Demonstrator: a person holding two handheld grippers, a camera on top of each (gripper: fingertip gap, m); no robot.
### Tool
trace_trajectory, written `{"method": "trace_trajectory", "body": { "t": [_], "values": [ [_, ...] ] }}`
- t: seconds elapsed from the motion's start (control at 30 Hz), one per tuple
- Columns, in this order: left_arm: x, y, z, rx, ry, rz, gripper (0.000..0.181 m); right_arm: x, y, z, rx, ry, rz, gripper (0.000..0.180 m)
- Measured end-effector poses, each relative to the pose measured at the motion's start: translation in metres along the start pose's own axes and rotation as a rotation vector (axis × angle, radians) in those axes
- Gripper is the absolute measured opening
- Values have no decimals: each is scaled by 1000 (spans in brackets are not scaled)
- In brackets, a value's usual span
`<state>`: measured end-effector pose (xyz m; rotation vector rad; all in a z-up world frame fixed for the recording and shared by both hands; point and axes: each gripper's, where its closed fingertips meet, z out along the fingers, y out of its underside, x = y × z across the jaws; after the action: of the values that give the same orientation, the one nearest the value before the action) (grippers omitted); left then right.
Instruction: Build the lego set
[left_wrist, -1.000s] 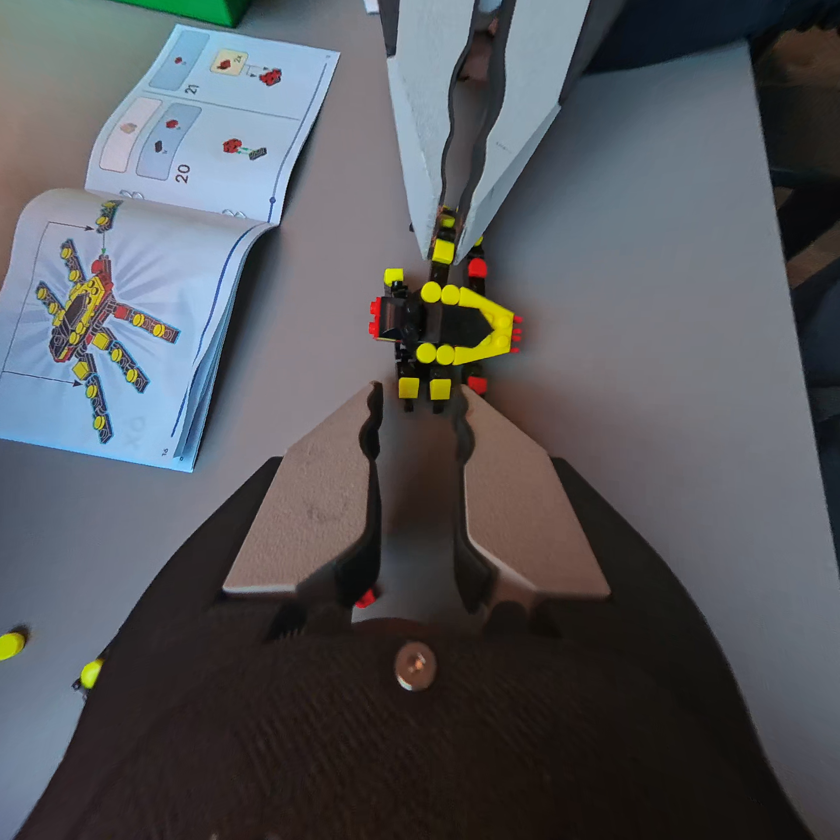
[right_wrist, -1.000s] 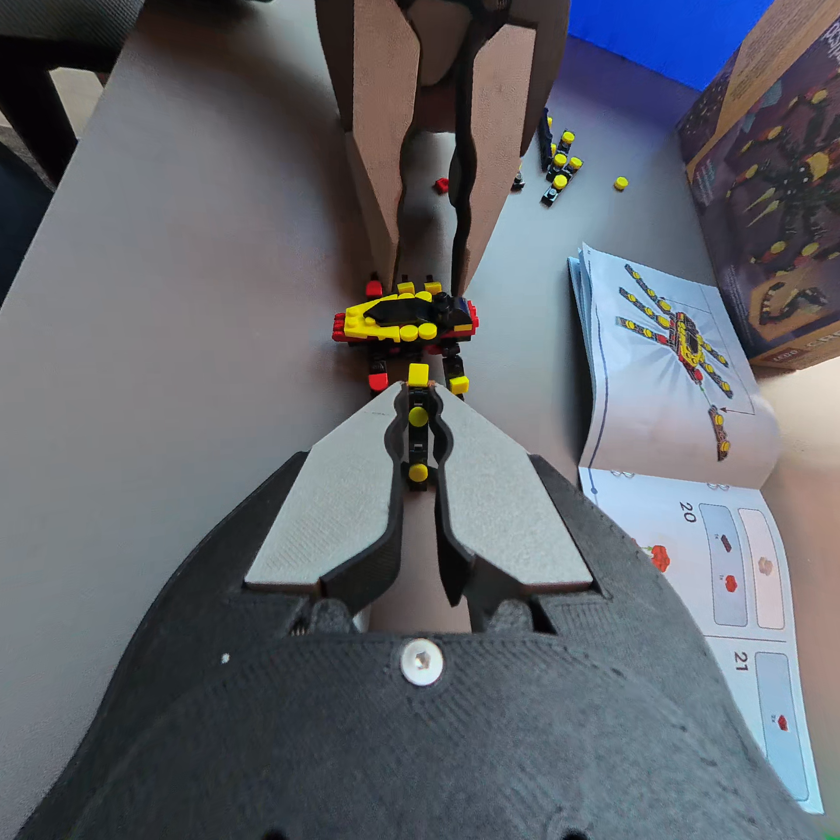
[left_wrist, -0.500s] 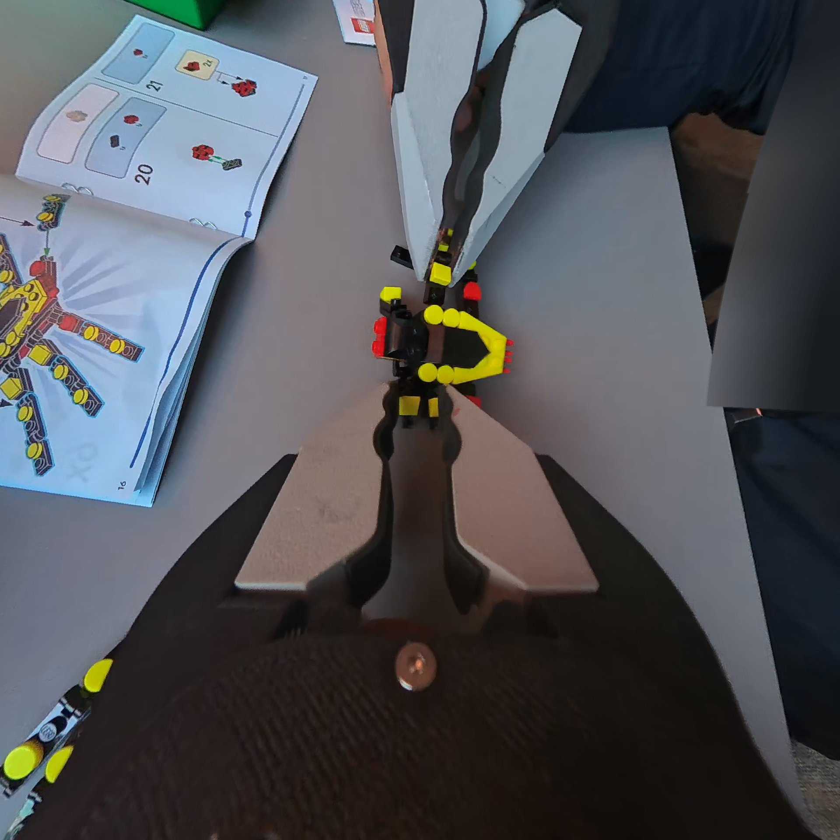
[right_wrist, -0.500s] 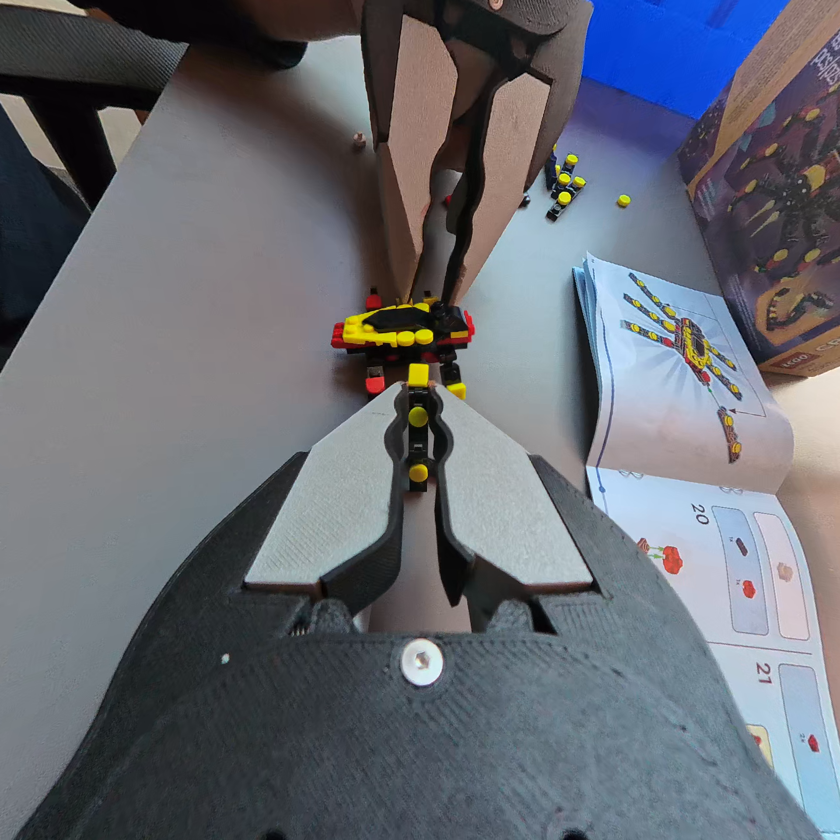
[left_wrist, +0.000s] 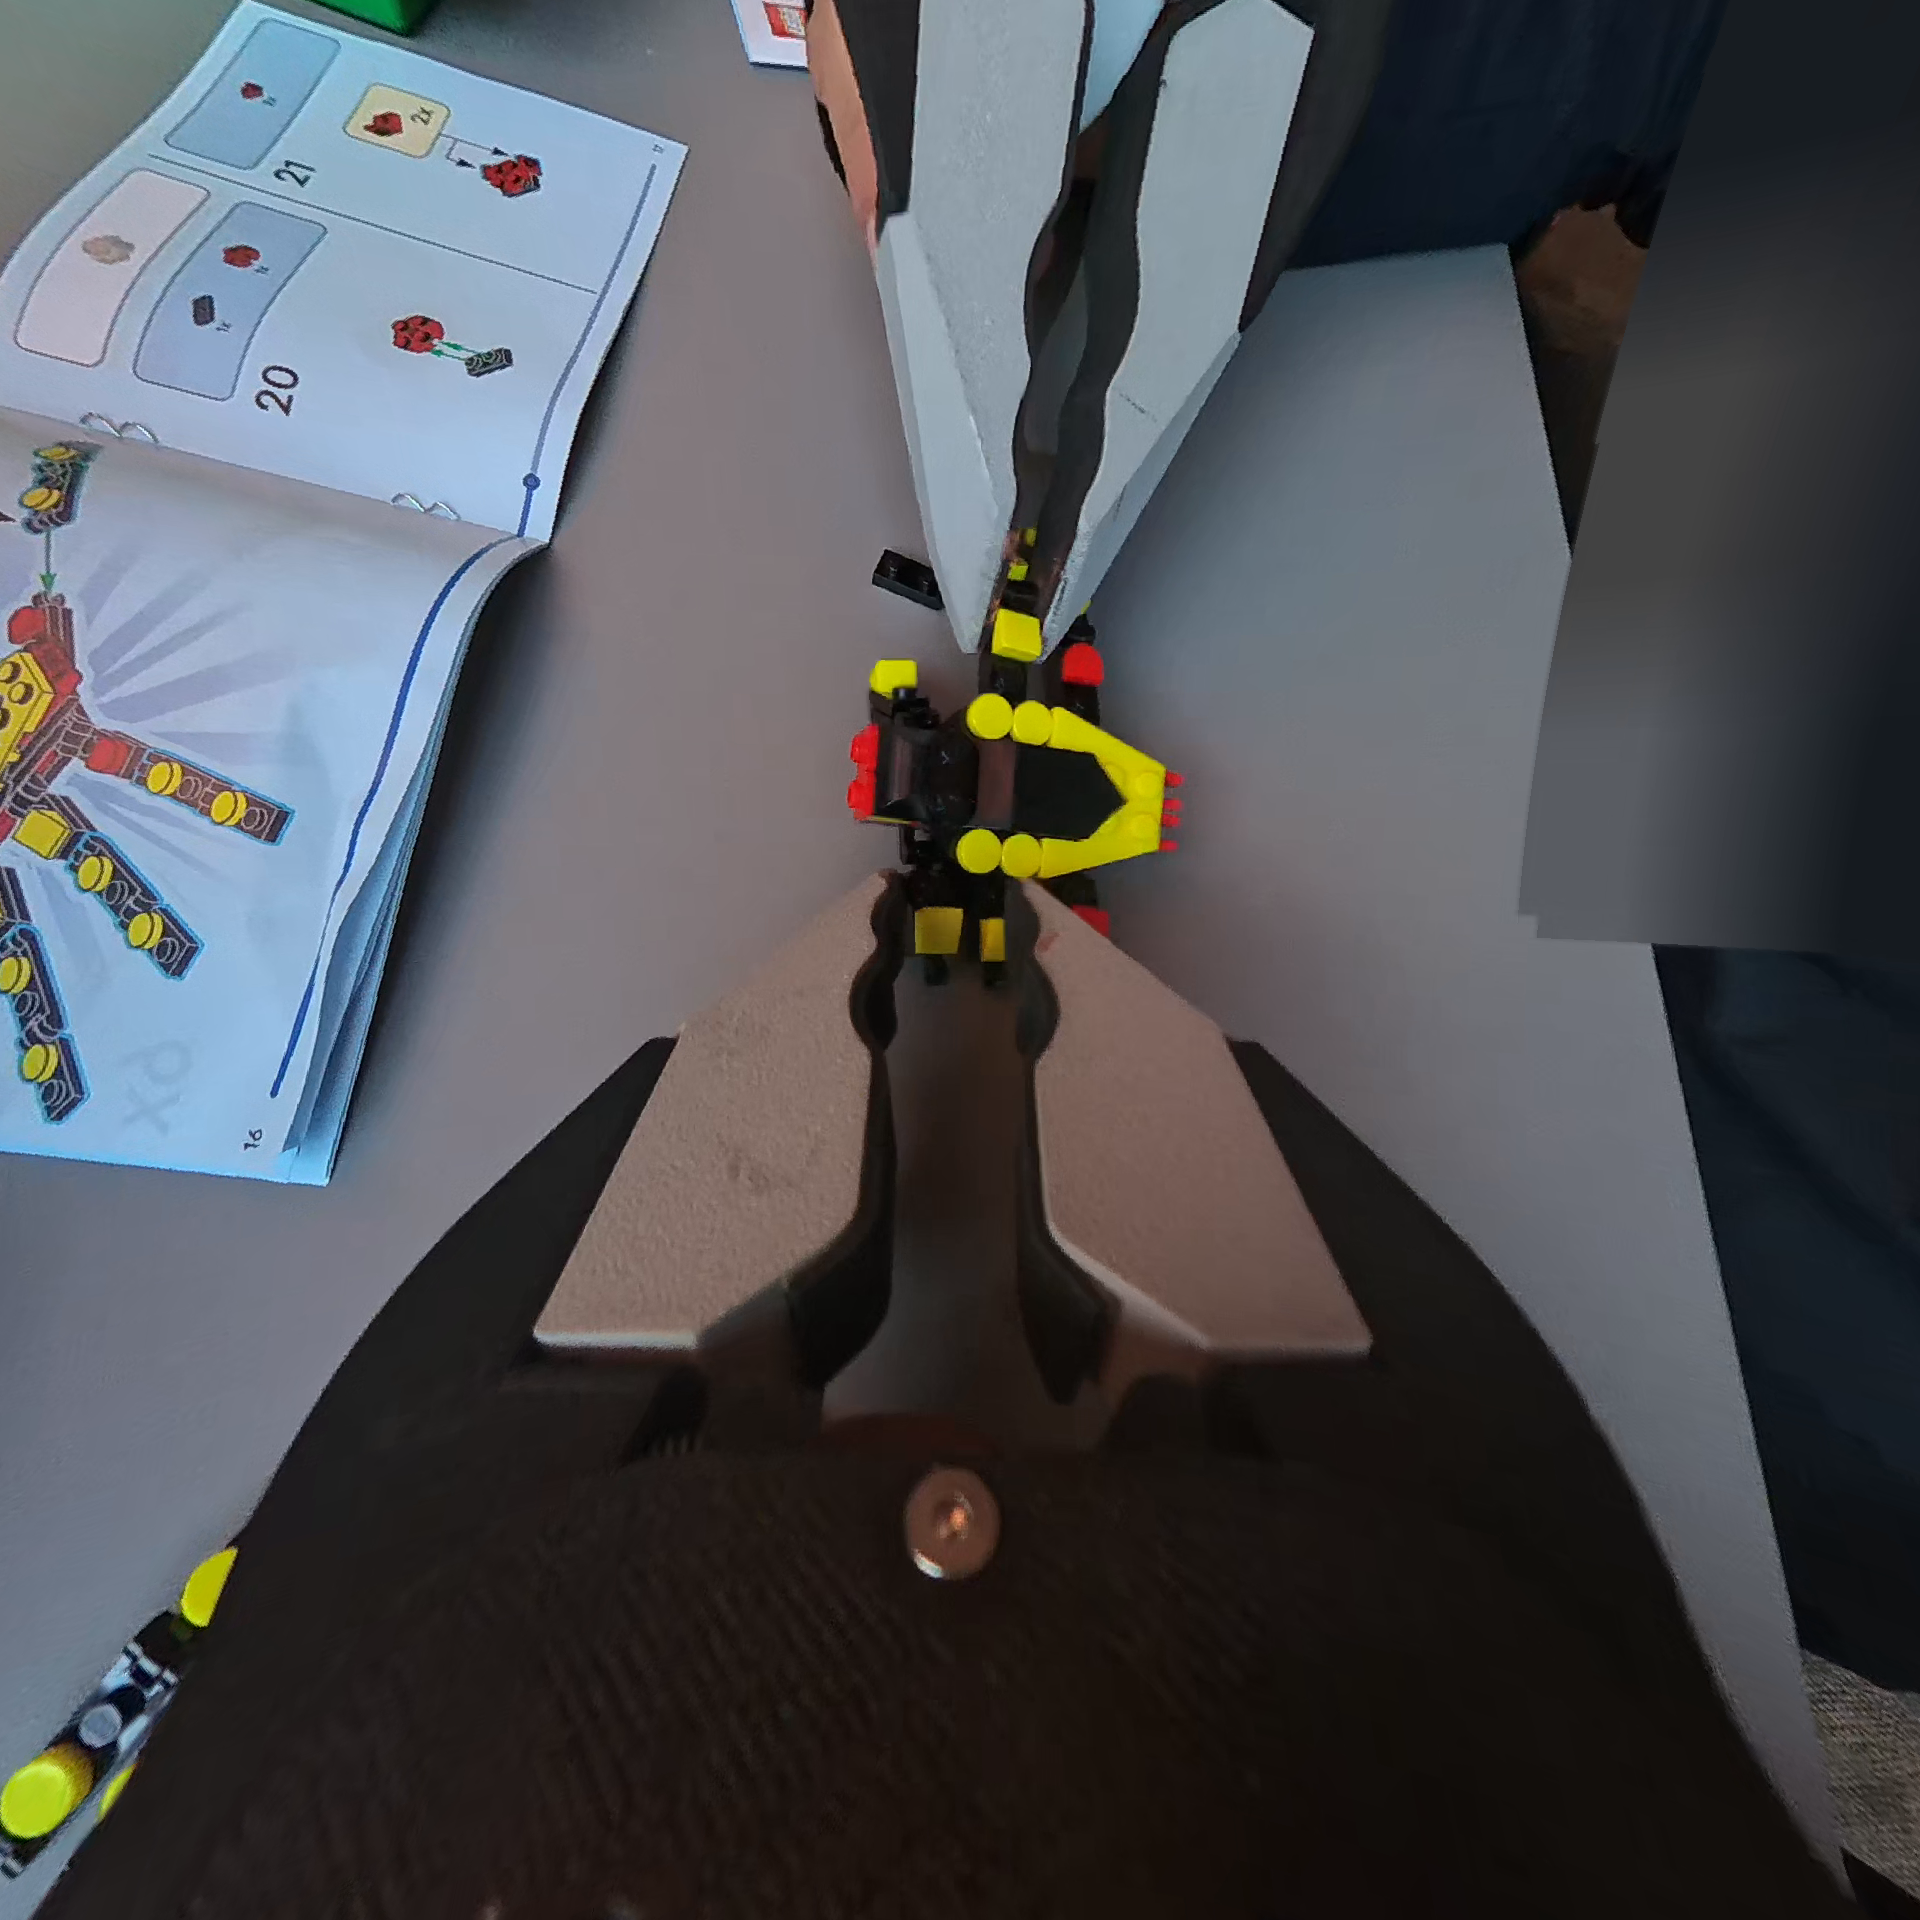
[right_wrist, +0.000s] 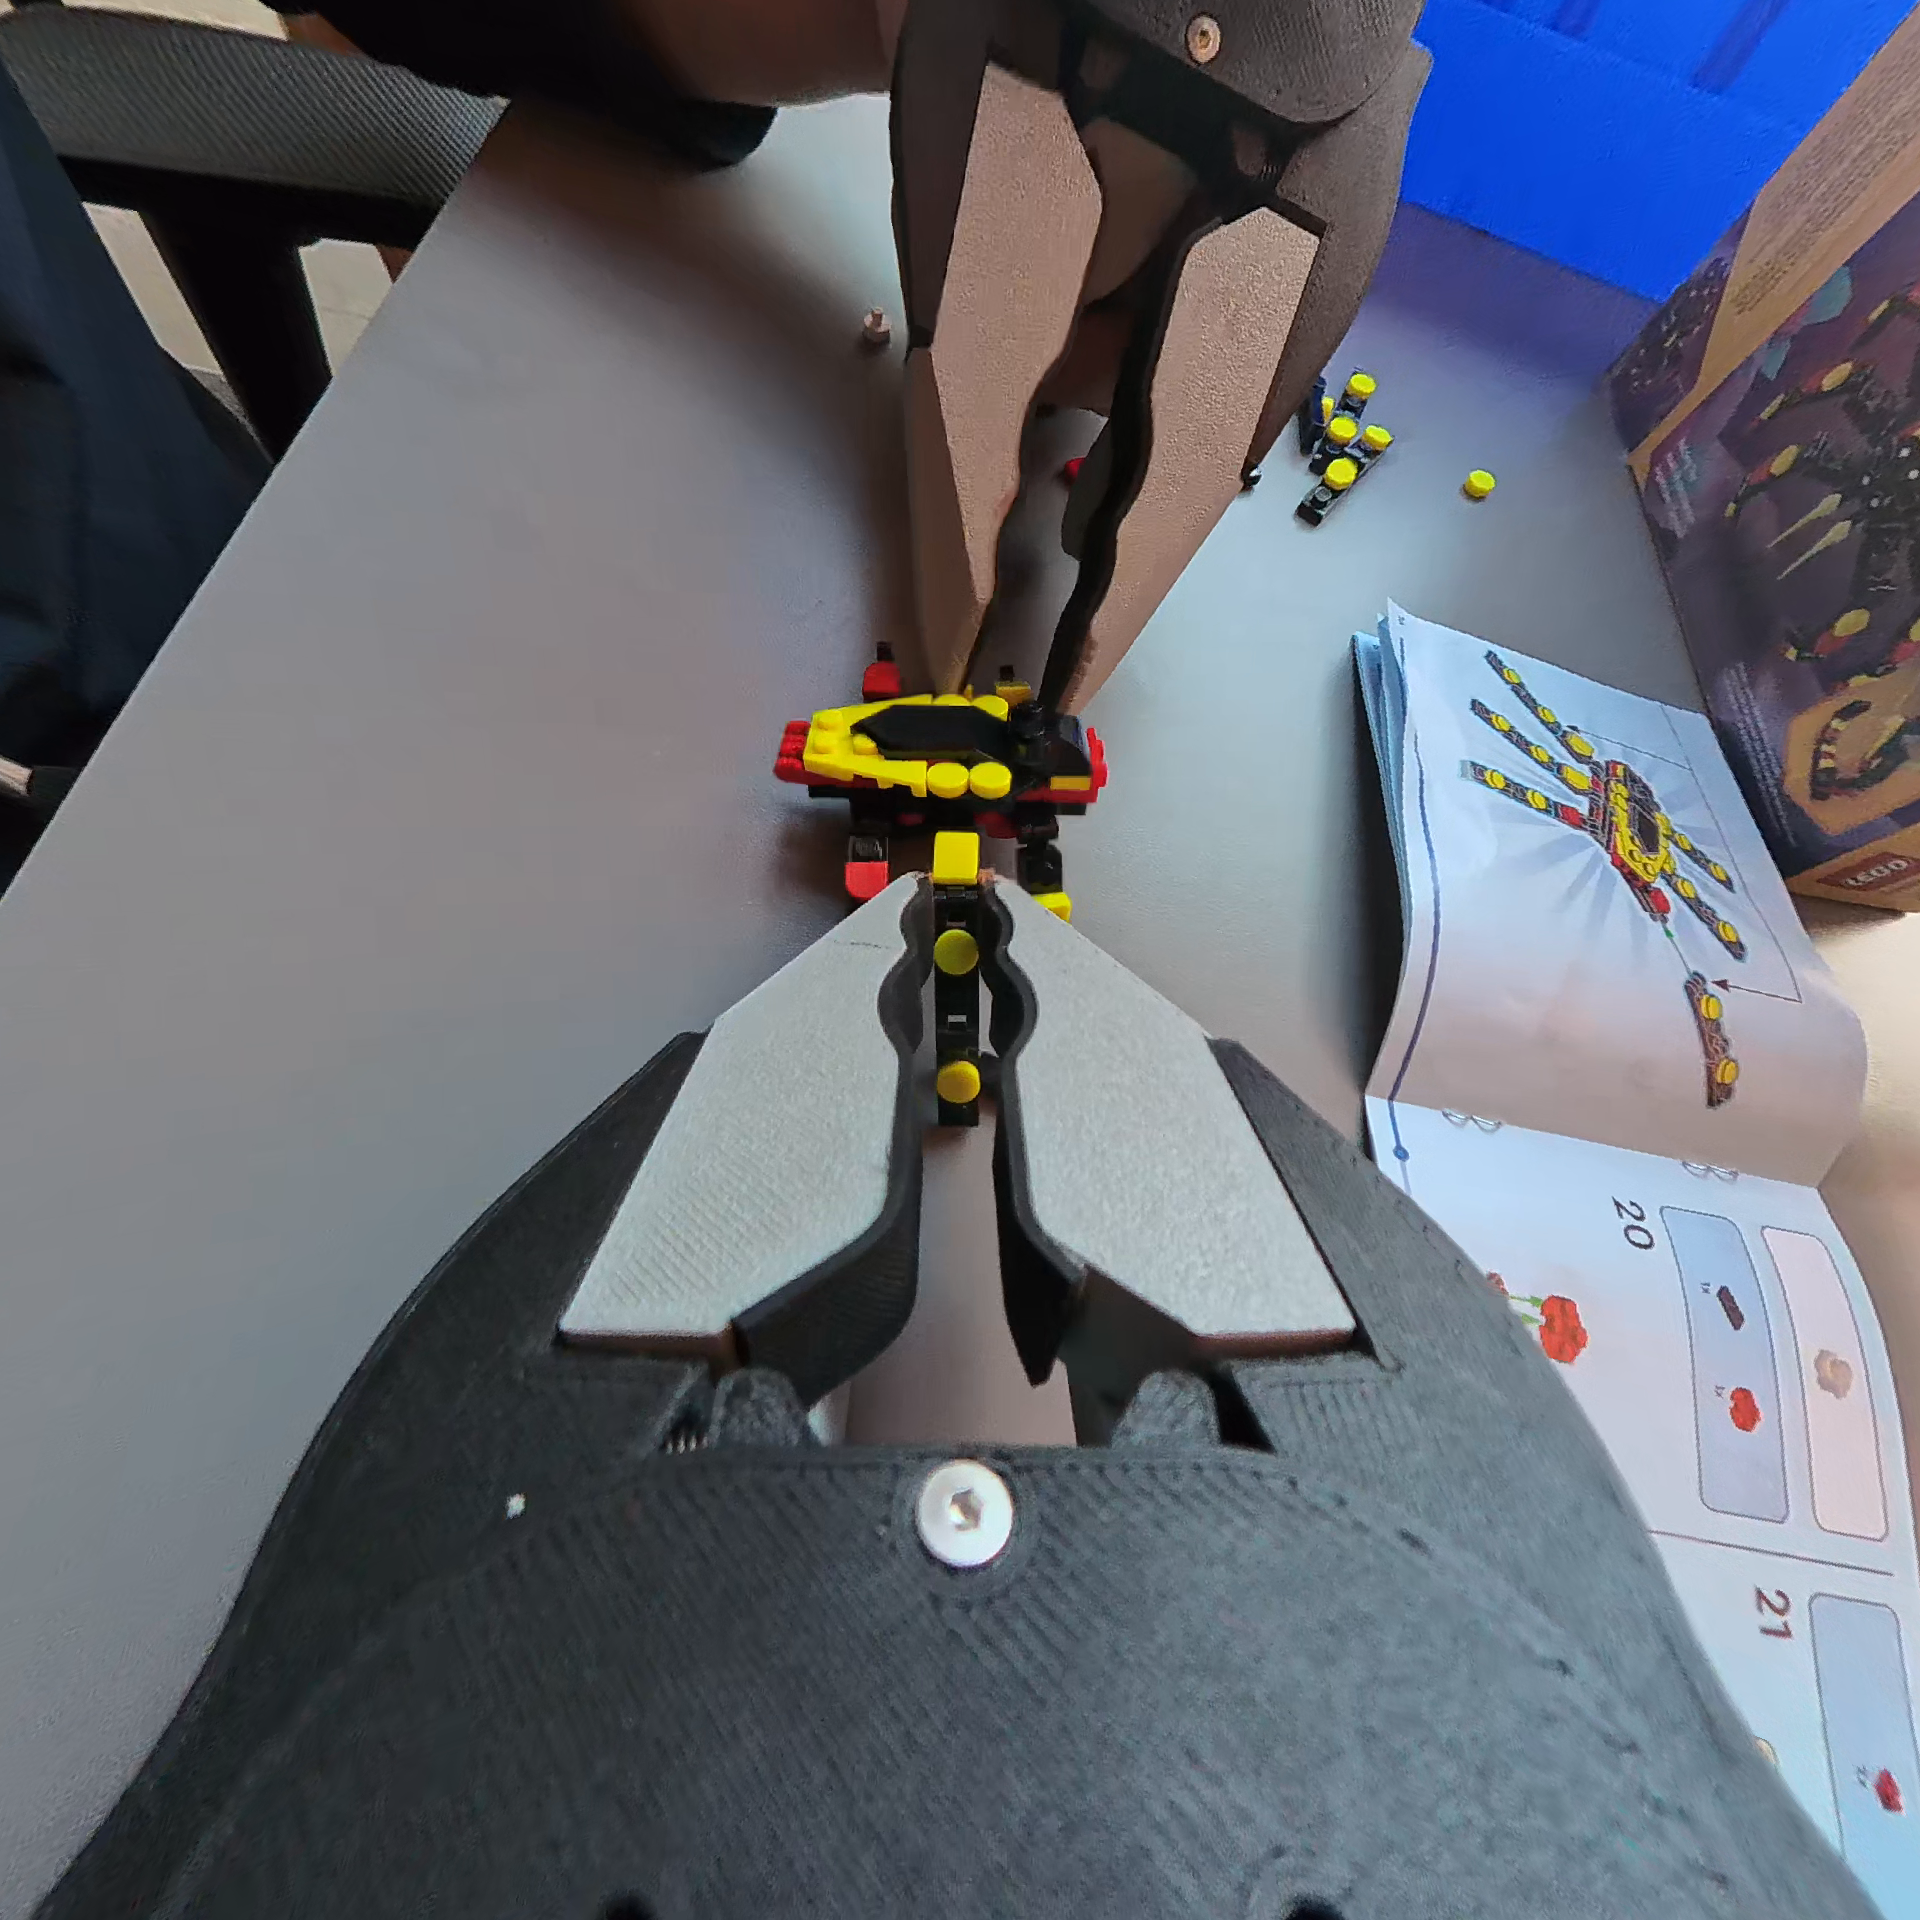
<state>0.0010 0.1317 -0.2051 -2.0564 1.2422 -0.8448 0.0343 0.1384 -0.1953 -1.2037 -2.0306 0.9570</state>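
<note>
A black, yellow and red spider body (left_wrist: 1039, 790) lies on the grey table, also in the right wrist view (right_wrist: 935, 748). My left gripper (left_wrist: 956, 914) has its jaws closed in on the two short yellow-tipped leg stubs on the body's near side; it comes in from the top in the right wrist view (right_wrist: 1008, 696). My right gripper (right_wrist: 956, 883) is shut on a black leg piece with yellow studs (right_wrist: 956, 997). The leg's yellow end touches the body's opposite side. The right gripper (left_wrist: 1023, 623) and the leg's tip (left_wrist: 1016, 632) also show in the left wrist view.
An open instruction booklet (left_wrist: 260, 675) (right_wrist: 1610, 883) lies beside the model. The set's box (right_wrist: 1818, 520) and a blue bin (right_wrist: 1610, 135) stand behind it. Loose leg pieces (right_wrist: 1340, 447) (left_wrist: 83, 1745), a yellow stud (right_wrist: 1477, 483) and a small black plate (left_wrist: 909, 577) lie about. Some 5 centimetres of space lies between my two pairs of fingers.
My left gripper moved forward to the body and narrowed its jaws around the two leg stubs. My right gripper kept the leg pressed at the body's other side.
</note>
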Motion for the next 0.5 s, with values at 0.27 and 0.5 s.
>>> {"method": "trace_trajectory", "body": {
  "t": [0.27,0.5],
  "values": [
    [1,0,0,-3,6,8,14,0,0,0,0,-9,9,5],
    [1,0,0,-3,-6,26,13,0,0,1,-6,-6,16,5]
  ]
}}
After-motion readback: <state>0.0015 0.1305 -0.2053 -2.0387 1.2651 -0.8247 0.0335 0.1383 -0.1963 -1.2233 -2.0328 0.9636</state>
